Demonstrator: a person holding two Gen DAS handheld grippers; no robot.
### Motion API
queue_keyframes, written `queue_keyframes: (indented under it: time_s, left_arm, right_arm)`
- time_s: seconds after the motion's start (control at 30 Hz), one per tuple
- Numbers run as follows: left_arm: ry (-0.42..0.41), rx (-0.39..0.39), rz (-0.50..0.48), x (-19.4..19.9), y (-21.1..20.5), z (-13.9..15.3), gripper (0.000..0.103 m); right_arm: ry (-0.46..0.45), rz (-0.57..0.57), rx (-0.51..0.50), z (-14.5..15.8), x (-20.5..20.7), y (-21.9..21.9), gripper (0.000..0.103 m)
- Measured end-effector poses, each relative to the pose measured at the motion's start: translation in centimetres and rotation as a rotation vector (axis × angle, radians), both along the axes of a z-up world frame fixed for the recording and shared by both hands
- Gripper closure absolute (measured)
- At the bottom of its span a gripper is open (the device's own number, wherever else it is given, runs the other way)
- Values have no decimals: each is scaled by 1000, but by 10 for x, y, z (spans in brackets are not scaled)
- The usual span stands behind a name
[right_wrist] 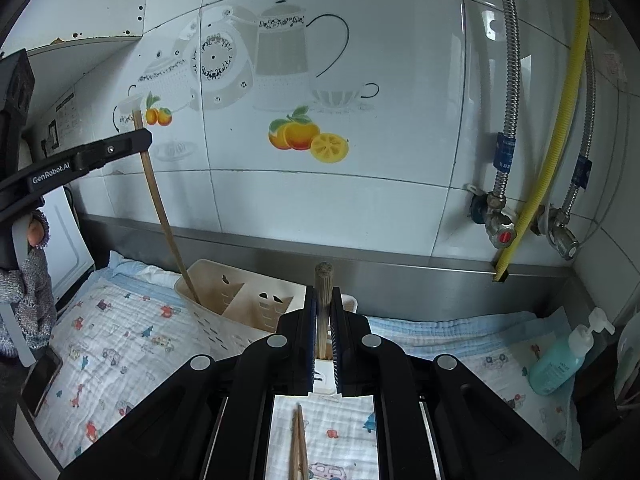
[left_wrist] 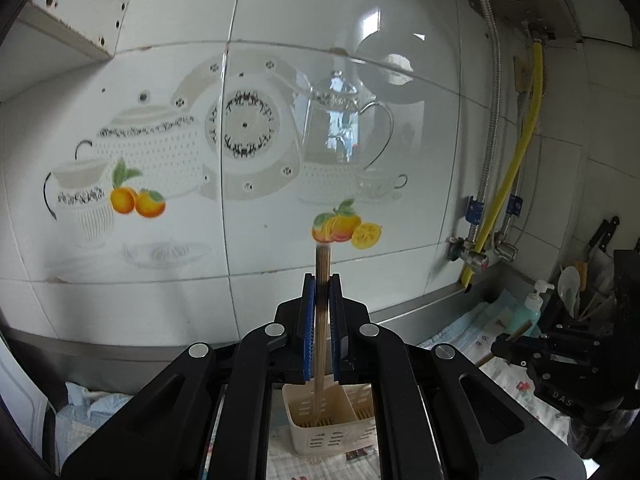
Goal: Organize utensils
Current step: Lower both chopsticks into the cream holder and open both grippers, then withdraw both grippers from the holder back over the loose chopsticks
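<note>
Thin wooden chopstick (left_wrist: pixel 322 280) is clamped upright in left gripper (left_wrist: pixel 322 280), tip inside slotted cream plastic holder (left_wrist: pixel 332 436), lower centre. Round wooden stick (right_wrist: pixel 323 300) is clamped in right gripper (right_wrist: pixel 323 294).

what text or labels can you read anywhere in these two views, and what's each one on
"GenRobot.AI": white print on the side of the left gripper, seen from the right wrist view.
"DAS": raised letters, cut off, on the body of the right gripper, seen from the left wrist view.
Label on the soap bottle: too small to read.
Sticker on the white appliance: blurred, unreadable.
</note>
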State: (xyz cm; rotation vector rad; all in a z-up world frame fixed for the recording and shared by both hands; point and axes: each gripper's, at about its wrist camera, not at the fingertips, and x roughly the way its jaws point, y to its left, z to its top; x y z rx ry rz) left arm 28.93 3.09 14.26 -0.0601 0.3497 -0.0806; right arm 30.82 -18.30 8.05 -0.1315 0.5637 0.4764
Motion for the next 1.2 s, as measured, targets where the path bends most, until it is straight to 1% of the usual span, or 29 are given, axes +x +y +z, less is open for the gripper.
queue_keyframes:
  time_s: [0.1,0.17,0.2,0.23,0.3,0.4,0.43,0.47,0.5,0.6,0.67,0.73,0.83,0.97,1.2]
  left_arm:
    - [31,-7,-11,4,4,-10,98]
    - [41,-2,-11,4,5,-12,94]
    - [40,3,-11,3,4,-13,94]
    - [37,7,-18,1,4,-12,94]
    - [33,16,-15,-5,3,-10,94]
    - [25,6,-22,-17,4,-3,91]
    - [22,4,-23,-23,4,-2,83]
    - [14,3,-28,-31,4,-1,72]
    - [6,6,-26,-39,4,0,68]
    - [9,21,-39,-62,2,-5,67]
    - [27,18,-49,-76,1,-11,67]
    - [47,22,-50,-90,1,-20,65]
    - [84,18,-64,-111,1,-38,64]
    - [138,30,-74,-135,-1,-65,56]
    - [234,19,-64,-164,0,-115,56]
  right_arm:
    - [4,-5,3,-3,0,-1,96]
    - [2,-6,13,-2,-1,-2,96]
    - [-2,-10,16,-1,-3,-3,94]
    - [-3,-9,20,1,-4,-4,88]
    - [-21,-16,22,5,-9,-5,83]
    - [-48,-24,29,13,-22,-10,81]
    - [-54,-23,33,16,-27,-12,81]
    - [-59,-19,38,18,-34,-14,81]
    - [-65,-17,43,19,-41,-17,80]
    - [-73,-7,51,18,-63,-24,78]
    - [-67,-1,51,12,-78,-28,78]
    - [-59,2,51,3,-92,-32,78]
    - [-34,7,60,-12,-111,-39,78]
    - [1,7,60,-37,-134,-47,78]
    - [62,-6,16,-84,-157,-56,78]
